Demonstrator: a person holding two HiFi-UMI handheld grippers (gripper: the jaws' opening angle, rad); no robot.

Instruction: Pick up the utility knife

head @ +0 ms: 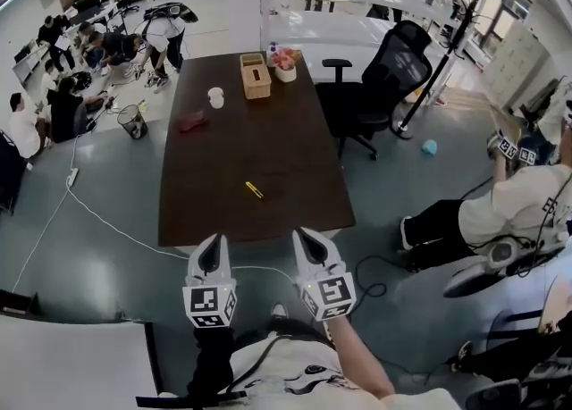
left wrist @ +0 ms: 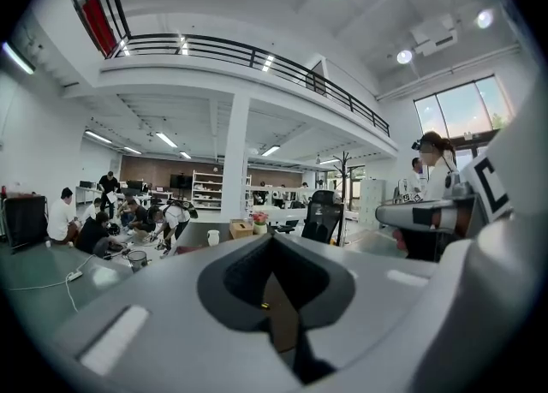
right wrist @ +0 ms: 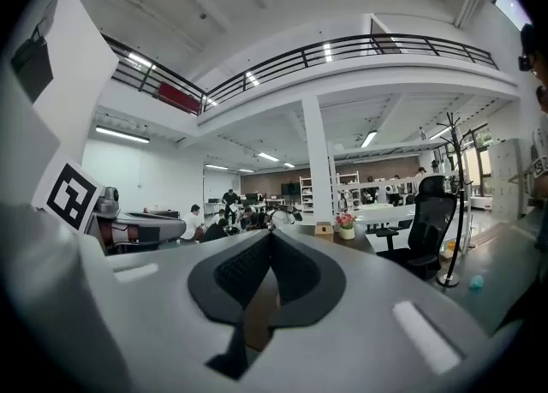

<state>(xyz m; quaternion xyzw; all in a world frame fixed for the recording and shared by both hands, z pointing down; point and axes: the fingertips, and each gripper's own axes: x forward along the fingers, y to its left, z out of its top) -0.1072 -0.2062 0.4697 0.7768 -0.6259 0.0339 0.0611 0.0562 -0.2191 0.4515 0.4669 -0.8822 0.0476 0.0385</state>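
Big open office, dark tabletop (head: 268,131) ahead. Nearest, left tool (head: 213,243) and right tool (head: 306,237), both pinched closed on nothing, short of the near edge. Farther in, yellow utility knife (head: 254,189) lying flat, well apart. Best: close in, spread one tool, straddle the handle crosswise.

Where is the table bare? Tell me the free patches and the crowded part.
Bare: the near strip between the yellow utility knife and the front edge of the table; also the right side, from the knife up toward the flower pot. Crowded: the far end, with the tissue box, white cup and a red object.
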